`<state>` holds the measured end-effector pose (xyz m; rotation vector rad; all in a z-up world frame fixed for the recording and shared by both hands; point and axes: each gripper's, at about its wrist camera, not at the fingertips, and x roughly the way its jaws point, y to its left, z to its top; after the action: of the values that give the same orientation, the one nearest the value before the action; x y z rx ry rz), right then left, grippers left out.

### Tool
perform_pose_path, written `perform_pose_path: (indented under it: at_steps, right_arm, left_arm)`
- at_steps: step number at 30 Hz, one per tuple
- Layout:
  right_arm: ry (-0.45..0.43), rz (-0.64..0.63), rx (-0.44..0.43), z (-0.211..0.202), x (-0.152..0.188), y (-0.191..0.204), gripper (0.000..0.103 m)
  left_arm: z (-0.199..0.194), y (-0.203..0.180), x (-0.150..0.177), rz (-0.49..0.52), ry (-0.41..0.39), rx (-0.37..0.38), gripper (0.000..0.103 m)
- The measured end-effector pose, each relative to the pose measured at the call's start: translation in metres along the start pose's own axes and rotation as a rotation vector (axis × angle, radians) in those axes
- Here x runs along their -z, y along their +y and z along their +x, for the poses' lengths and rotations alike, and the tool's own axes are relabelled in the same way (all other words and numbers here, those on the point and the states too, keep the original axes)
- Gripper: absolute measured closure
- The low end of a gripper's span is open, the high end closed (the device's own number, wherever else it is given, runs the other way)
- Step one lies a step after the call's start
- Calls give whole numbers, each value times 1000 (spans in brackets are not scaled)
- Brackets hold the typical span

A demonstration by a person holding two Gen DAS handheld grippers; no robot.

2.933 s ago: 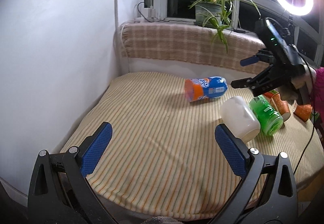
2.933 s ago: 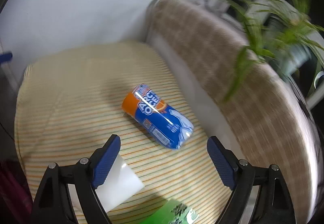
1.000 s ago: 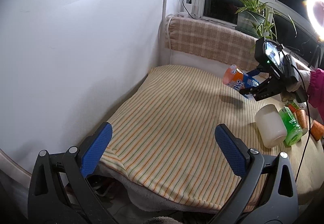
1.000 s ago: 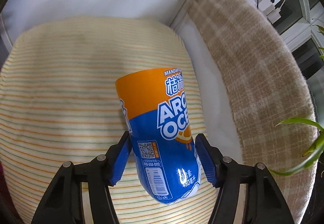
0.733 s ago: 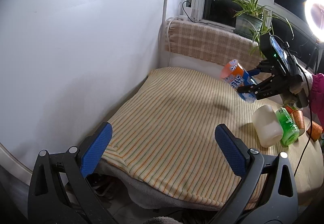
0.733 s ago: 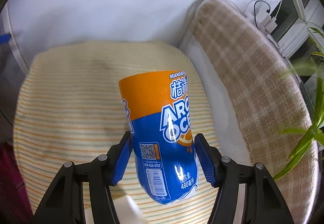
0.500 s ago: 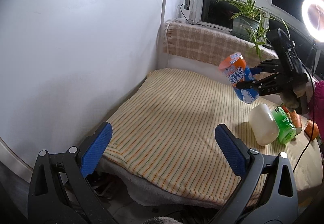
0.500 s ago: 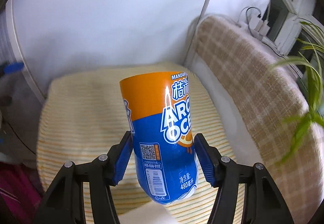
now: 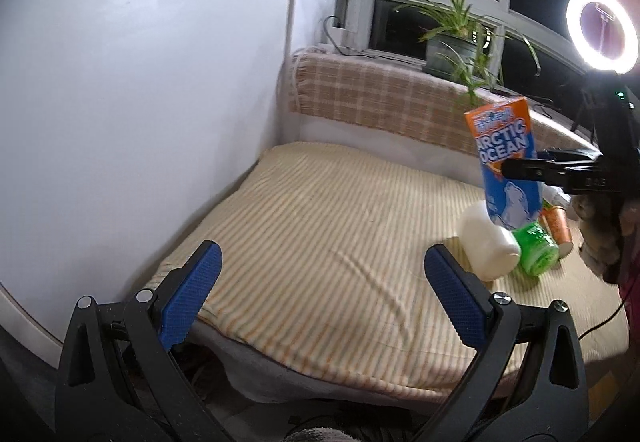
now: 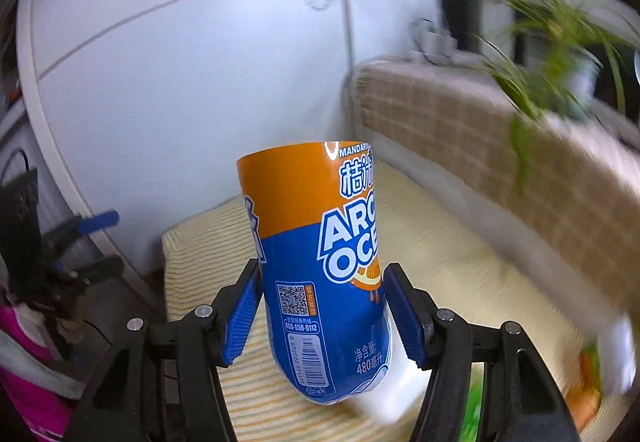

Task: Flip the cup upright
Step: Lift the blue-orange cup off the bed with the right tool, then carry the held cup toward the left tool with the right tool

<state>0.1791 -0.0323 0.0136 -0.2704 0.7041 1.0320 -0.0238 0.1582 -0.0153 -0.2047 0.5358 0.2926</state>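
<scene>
Since half a second ago the blue-and-orange cup [image 10: 320, 274] has swung from tilted to nearly upright, lifted above the striped cushion [image 9: 340, 234], clamped by the right gripper [image 10: 322, 314]. The left gripper [image 9: 320, 282] hangs spread wide, holding nothing, near the cushion's front edge.

The cup [image 10: 320, 274] was orange in its upper part and blue below, with white lettering and a white bear. The cushion [image 9: 328, 226] in the middle of the frame wore thin cream and orange stripes; the bolster [image 9: 380, 102] behind it was a tan and cream plaid. At right lay a white cup [image 9: 490, 250], a bright green cup [image 9: 538, 254] and an orange cup [image 9: 558, 228]. Both grippers' pads [image 9: 188, 296] were blue on black frames. The wall [image 9: 140, 82] at left was white.
</scene>
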Motion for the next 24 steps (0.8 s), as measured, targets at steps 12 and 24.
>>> perform_pose_path:
  at_steps: [12,24]
  right_arm:
    - [-39,557,76,-77,101,-53,39]
    - [24,915,154,-115,205,-97,39]
  left_arm:
    - [-2,-52,10,67,5,121,0]
    - [7,-130,19,160,57,287,0]
